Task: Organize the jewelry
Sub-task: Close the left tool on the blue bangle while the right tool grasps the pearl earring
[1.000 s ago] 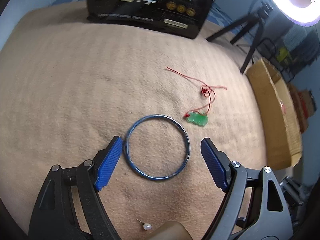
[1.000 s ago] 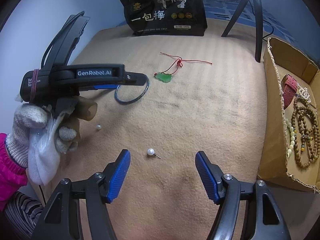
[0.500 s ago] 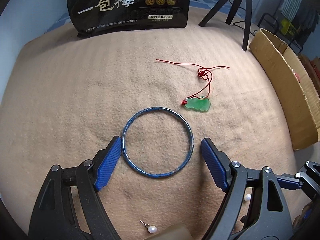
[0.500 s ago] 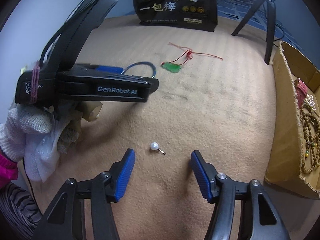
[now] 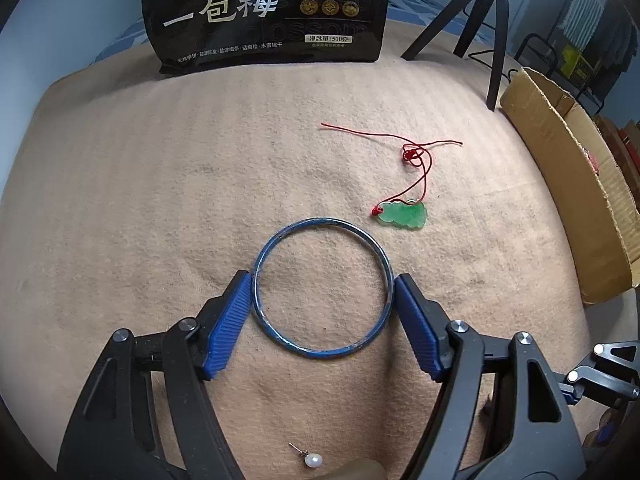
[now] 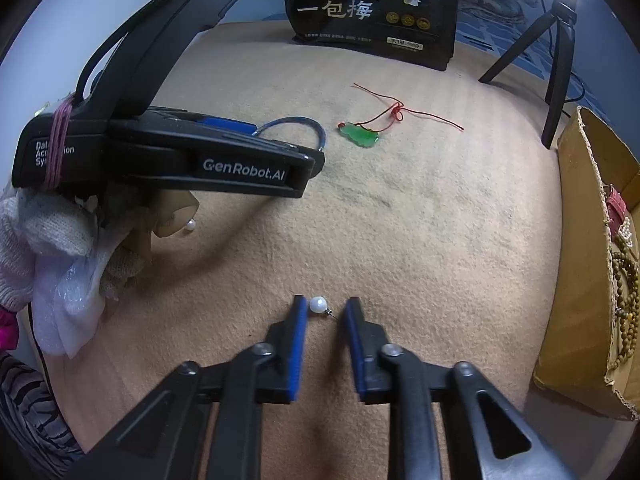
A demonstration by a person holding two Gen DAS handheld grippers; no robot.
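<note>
Two grabs are going at once here. The left tool [image 5: 322, 294] has the blue bangle [image 5: 321, 288] square between its pads, one pad on each side of the ring, and its jaws are closing; both pads look like they're already touching the rim, so I'd call that clamped on it. The bangle lies flat on the tan blanket [image 5: 160, 200].

The right tool [image 6: 325, 312] is the fiddly one. Its jaws are closing too, with the pearl earring [image 6: 319, 304] right at the fingertips: pearl almost against the left pad, the little post pointing toward the right pad, so its long axis runs across the gap. There's a sliver of space showing, so it's not pinched yet.

Probably both go to the cardboard box [image 6: 576, 240] on the right, nearer the right hand. The green pendant [image 5: 403, 216] and a second pearl earring [image 5: 313, 460] wait on the blanket.
</note>
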